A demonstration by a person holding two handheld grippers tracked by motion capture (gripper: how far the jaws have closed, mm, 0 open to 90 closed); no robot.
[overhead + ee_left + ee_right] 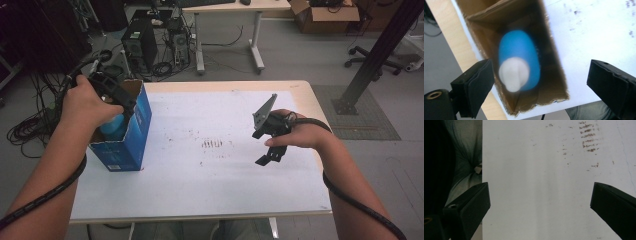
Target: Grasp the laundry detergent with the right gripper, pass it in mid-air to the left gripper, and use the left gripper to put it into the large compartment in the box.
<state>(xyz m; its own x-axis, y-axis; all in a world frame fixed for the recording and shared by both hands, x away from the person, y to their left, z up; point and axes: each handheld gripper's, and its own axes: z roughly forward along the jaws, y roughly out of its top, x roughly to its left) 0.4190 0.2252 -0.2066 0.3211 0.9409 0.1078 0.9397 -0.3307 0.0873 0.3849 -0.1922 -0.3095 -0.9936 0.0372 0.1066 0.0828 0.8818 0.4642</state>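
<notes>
An open blue cardboard box [131, 131] stands on the left part of the white table [200, 190]. Inside it sits a blue bottle [114, 126] with a white cap, which the left gripper view shows from above as the bottle [520, 60] between the box's brown inner walls [554, 62]. My left gripper [117, 97] hangs over the box mouth, pointing down. Its jaws [541, 70] stand wide apart, clear of the bottle. My right gripper [262, 146] hovers over the table's right half, jaws [539, 192] spread open with nothing between them.
Brown smudges [212, 144] mark the middle of the table. On the floor behind it are a computer tower [140, 42], tangled cables [30, 125], a desk [230, 30] and a cardboard box [325, 15]. A black post [380, 50] rises at the right.
</notes>
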